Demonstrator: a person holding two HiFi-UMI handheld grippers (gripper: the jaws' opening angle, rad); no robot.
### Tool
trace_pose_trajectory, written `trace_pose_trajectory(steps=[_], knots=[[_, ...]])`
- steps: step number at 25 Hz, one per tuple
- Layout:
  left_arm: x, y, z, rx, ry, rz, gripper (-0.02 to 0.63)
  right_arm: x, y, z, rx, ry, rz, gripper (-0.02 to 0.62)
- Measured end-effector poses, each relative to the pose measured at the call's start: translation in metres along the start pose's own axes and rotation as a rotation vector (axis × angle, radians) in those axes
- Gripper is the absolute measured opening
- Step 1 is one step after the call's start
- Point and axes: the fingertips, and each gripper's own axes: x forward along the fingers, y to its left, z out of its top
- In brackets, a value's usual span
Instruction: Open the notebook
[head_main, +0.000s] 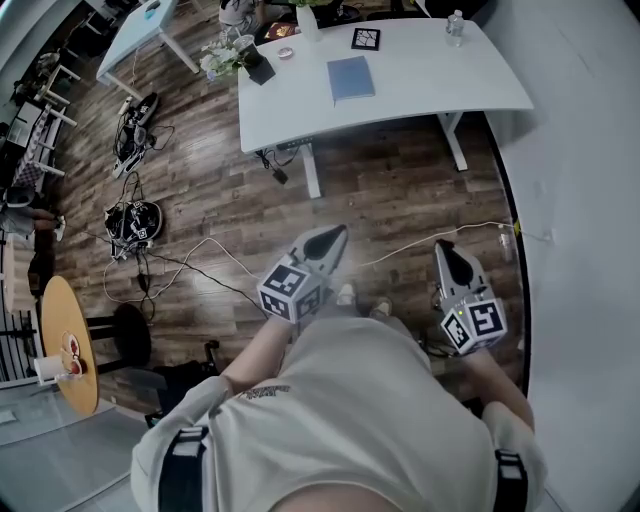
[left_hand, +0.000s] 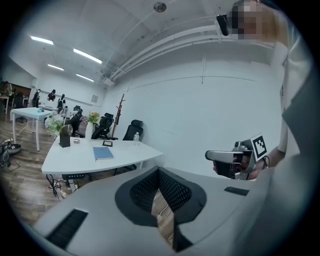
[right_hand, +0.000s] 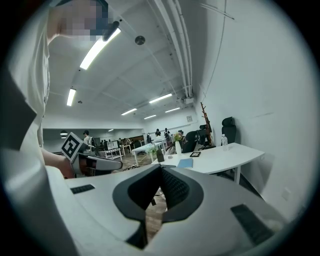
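Nearest, a pale T-shirt (head_main: 350, 410) with dark shoulder straps, filling the bottom of the head view. Just beyond it, both forearms bent forward at the elbows, the bare left forearm (head_main: 255, 355) angled toward the middle, each hand tucked behind its marker cube. Left gripper (head_main: 338, 236) held out in front of the body, tipped a little downward and slanting rightward toward the far desk. Right gripper (head_main: 446, 247) alongside it on the right, near the white wall, also dipped slightly and aimed at the far end of the room. Well apart from each other, touching nothing.

From the left gripper view: jaws pressed together at the tips, only wooden floor showing through the slit lower down (no object caught there). Same from the right gripper view: jaws clenched tip to tip, empty.

Blue notebook (head_main: 351, 78) closed and flat on the white desk (head_main: 430, 85), far ahead, well apart from both grippers. Around it on the desk: a black-framed square (head_main: 365, 39) just beyond, a water bottle (head_main: 455, 26) toward the far right corner, a flower vase (head_main: 222, 60) and a dark box (head_main: 257, 66) at the left end. Between body and desk, bare wooden floor (head_main: 400, 180). Off to the near left, a round wooden table (head_main: 68, 345).
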Motion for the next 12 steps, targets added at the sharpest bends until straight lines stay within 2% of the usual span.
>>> trace_pose_trajectory(steps=[8,12], knots=[[0.018,-0.02,0.004,0.011,-0.016,0.023,0.0,-0.013,-0.028,0.004,-0.007,-0.016,0.013,0.003],[0.024,-0.03,0.009,-0.022,-0.032,0.02,0.002,-0.016,-0.038,0.012,-0.034,-0.034,0.028,0.003]])
